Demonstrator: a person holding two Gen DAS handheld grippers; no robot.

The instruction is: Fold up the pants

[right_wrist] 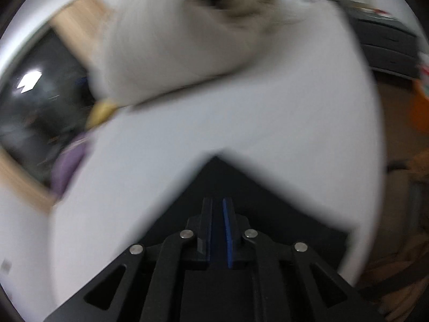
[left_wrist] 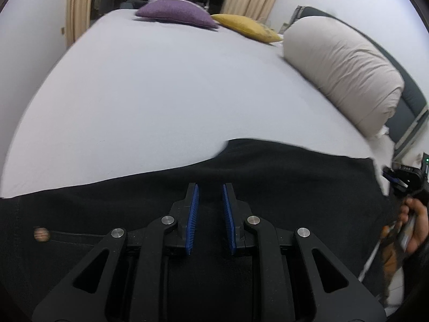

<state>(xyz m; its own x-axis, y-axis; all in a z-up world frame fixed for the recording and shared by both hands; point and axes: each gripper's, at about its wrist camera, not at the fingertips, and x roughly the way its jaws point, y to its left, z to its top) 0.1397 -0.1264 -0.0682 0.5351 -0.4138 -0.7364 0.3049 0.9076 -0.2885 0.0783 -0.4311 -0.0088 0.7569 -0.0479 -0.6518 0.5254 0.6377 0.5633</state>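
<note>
Black pants [left_wrist: 268,174] lie spread across the near part of a white bed [left_wrist: 161,94], with a metal button [left_wrist: 40,234] at the left. My left gripper [left_wrist: 210,187] hovers low over the cloth. Its blue pads stand a small gap apart, with nothing seen pinched between them. The right gripper [left_wrist: 390,177] shows at the pants' right end, held by a hand [left_wrist: 413,228]. The right wrist view is blurred: a pointed corner of the pants [right_wrist: 214,182] lies under my right gripper [right_wrist: 217,201], whose pads show a narrow slit.
A rolled beige duvet [left_wrist: 343,67] lies along the bed's right side. A purple cushion [left_wrist: 177,13] and a yellow cushion [left_wrist: 246,26] sit at the far end, before curtains and a dark window. Bare white sheet [right_wrist: 241,120] stretches beyond the pants.
</note>
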